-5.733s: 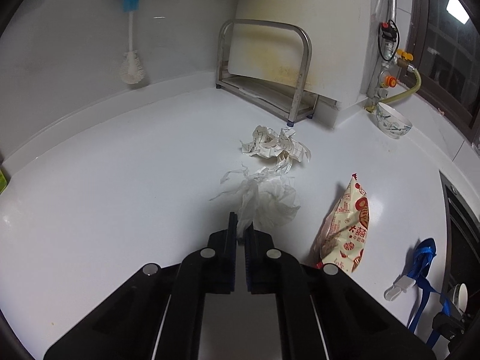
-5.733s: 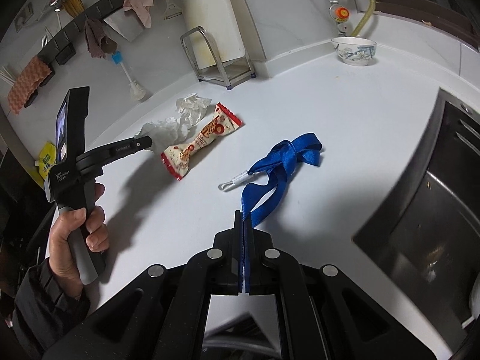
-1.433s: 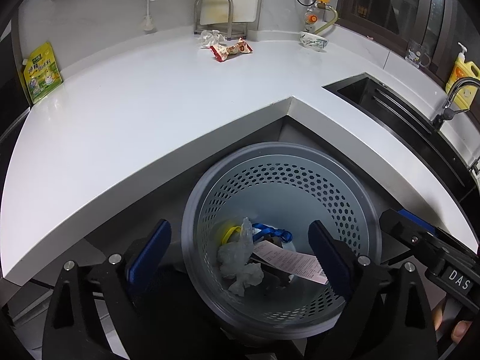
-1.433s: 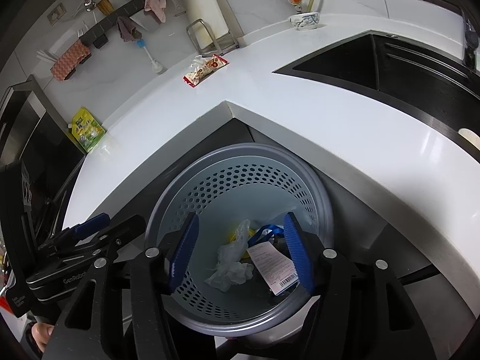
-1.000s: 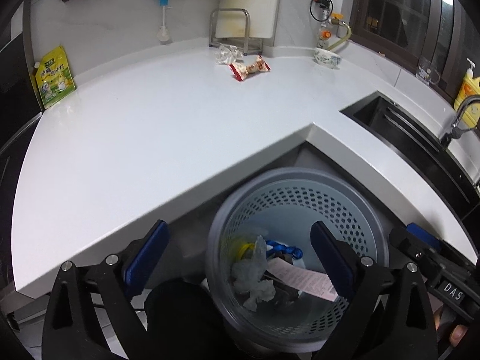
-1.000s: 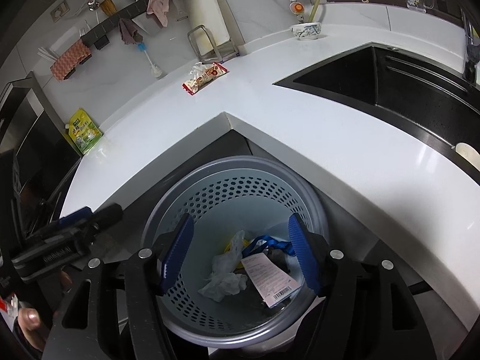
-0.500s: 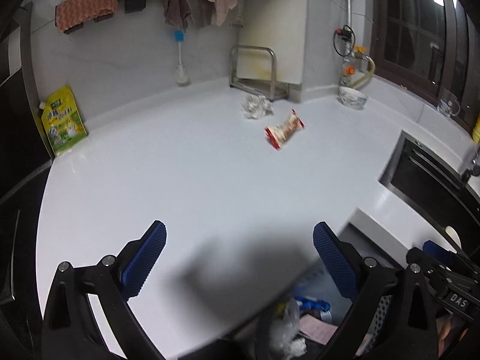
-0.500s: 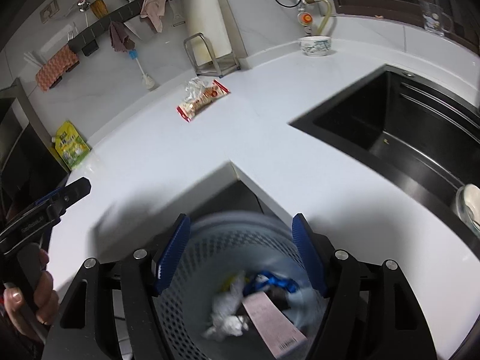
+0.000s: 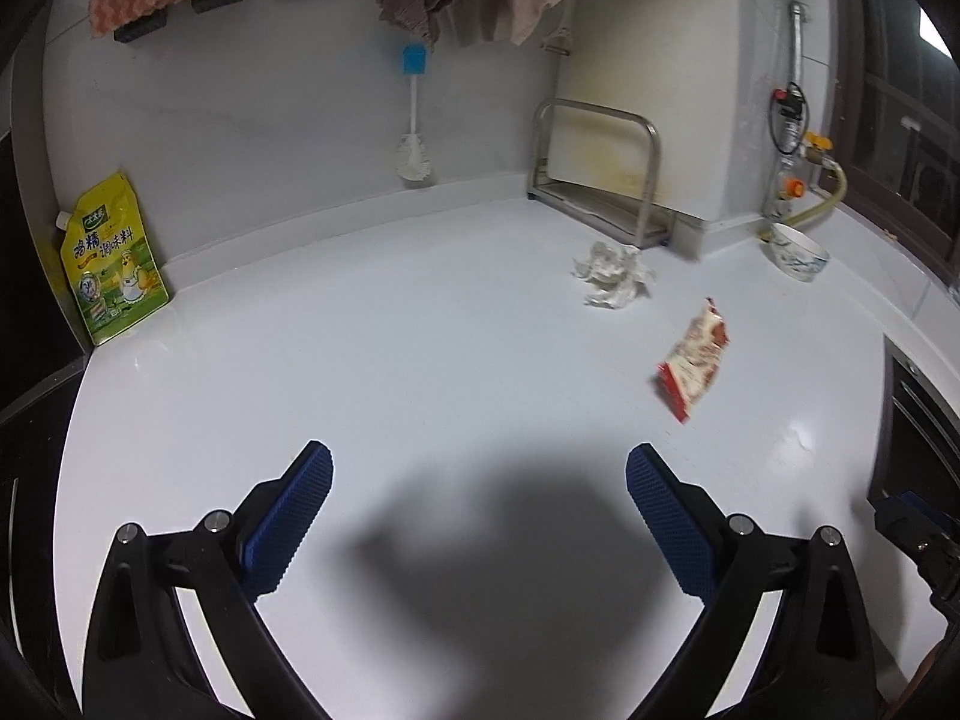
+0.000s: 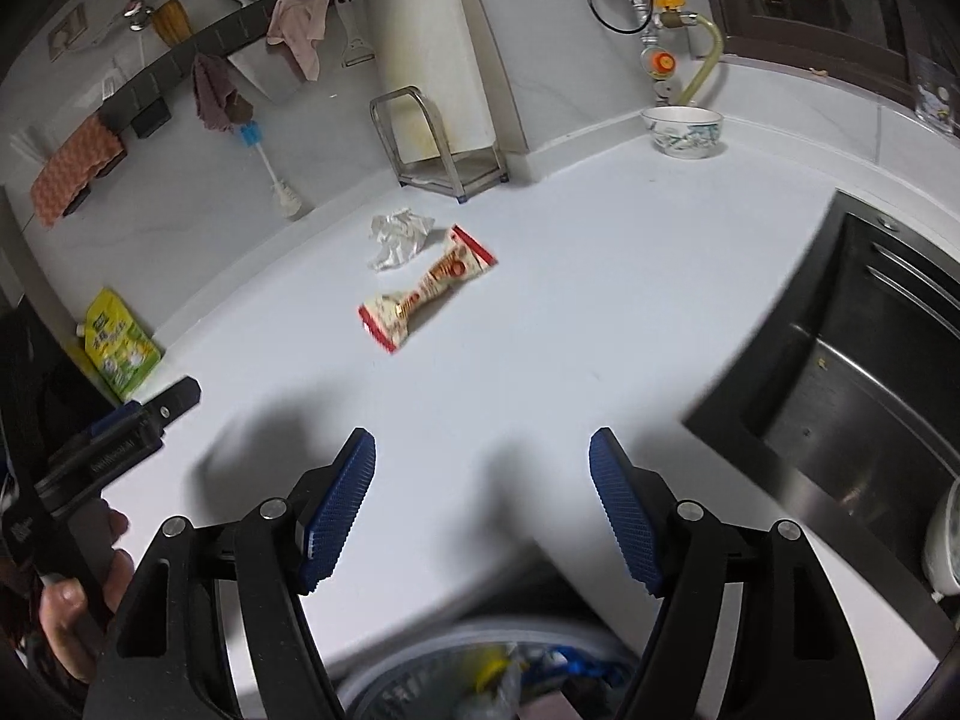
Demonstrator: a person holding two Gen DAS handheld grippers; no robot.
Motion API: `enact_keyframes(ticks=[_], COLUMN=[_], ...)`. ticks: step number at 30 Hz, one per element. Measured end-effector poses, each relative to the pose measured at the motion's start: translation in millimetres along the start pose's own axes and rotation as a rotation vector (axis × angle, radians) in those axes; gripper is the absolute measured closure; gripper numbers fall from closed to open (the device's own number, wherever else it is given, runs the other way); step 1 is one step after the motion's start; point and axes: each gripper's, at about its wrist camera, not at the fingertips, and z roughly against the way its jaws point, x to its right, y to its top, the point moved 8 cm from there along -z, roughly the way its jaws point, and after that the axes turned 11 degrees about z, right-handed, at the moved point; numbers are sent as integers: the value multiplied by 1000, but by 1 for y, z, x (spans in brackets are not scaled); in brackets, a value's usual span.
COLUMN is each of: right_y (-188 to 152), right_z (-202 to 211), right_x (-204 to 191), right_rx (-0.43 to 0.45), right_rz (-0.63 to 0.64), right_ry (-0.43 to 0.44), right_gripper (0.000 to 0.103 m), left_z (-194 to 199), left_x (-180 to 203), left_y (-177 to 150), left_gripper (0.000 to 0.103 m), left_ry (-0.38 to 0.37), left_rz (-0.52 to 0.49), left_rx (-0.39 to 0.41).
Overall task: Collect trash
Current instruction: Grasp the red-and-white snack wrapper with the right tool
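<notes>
Judging progress: bin (image 10: pixel 480 684) holds some trash; snack wrapper (image 10: pixel 429 288) and crumpled paper (image 10: pixel 399 234) remain; left claw (image 9: pixel 478 495) and right claw (image 10: pixel 482 477) spread, empty.

Left tool (image 9: pixel 479 477) gapes empty; right tool (image 10: pixel 482 462) just widened, empty.

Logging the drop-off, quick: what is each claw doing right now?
Left claw: open, holding nothing.
Right claw: open, nothing between its pads; its jaws have just been opening.

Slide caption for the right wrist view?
Open right tongs face a snack wrapper and crumpled paper on the white counter.
</notes>
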Motion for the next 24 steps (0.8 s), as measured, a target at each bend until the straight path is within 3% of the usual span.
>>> enact_keyframes(ticks=[7, 24], right_y=[31, 73], right_z=[-50, -141], right_x=[-9, -19], right_rx=[-19, -90], right_rz=[-17, -78], right_ry=[6, -15], right_gripper=[32, 32], left_z=[-30, -29], left_x=[-7, -17], left_y=[8, 11], left_gripper=[6, 6], left_ry=[35, 32], left_rz=[1, 23], left_rx=[0, 3])
